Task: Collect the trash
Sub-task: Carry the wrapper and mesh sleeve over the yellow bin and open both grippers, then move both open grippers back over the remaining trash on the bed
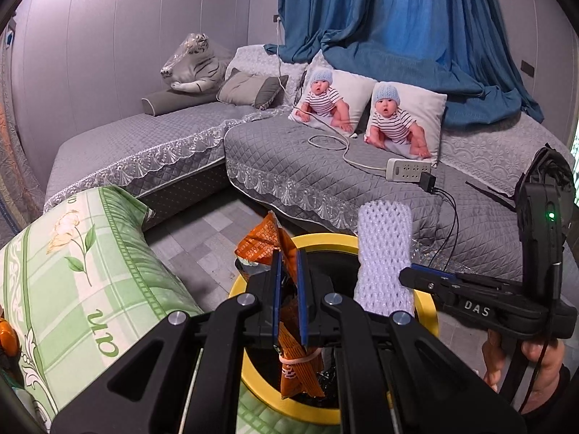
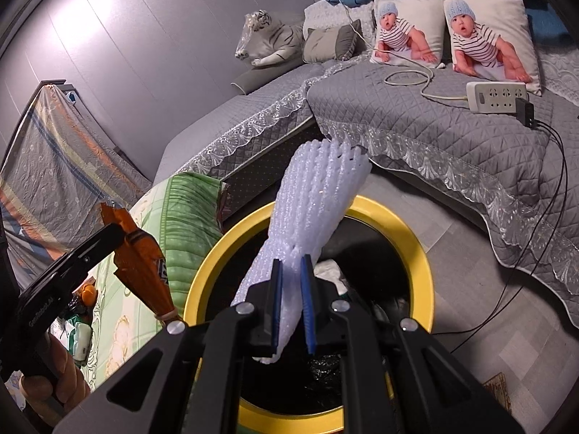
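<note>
My left gripper [image 1: 289,275] is shut on an orange snack wrapper [image 1: 266,238] tied with a rubber band, and holds it over the yellow-rimmed bin [image 1: 429,311] lined with a black bag. The right gripper [image 1: 405,271] comes in from the right, shut on a white foam fruit net [image 1: 385,253] beside the wrapper. In the right wrist view my right gripper [image 2: 291,282] pinches the white foam net [image 2: 318,199] above the yellow bin rim [image 2: 419,253]. White crumpled trash lies in the bin. The left gripper [image 2: 115,238] grips the orange wrapper [image 2: 144,267] at the left.
A green floral cushion [image 1: 72,271] lies left of the bin. Behind it stands a grey quilted sofa [image 1: 307,166] with two baby-print pillows [image 1: 405,119], a power strip [image 1: 407,170] with cables, and a plush tiger [image 1: 195,68]. A blue curtain [image 1: 398,18] hangs behind. Grey tiled floor [image 2: 506,343] shows at the right.
</note>
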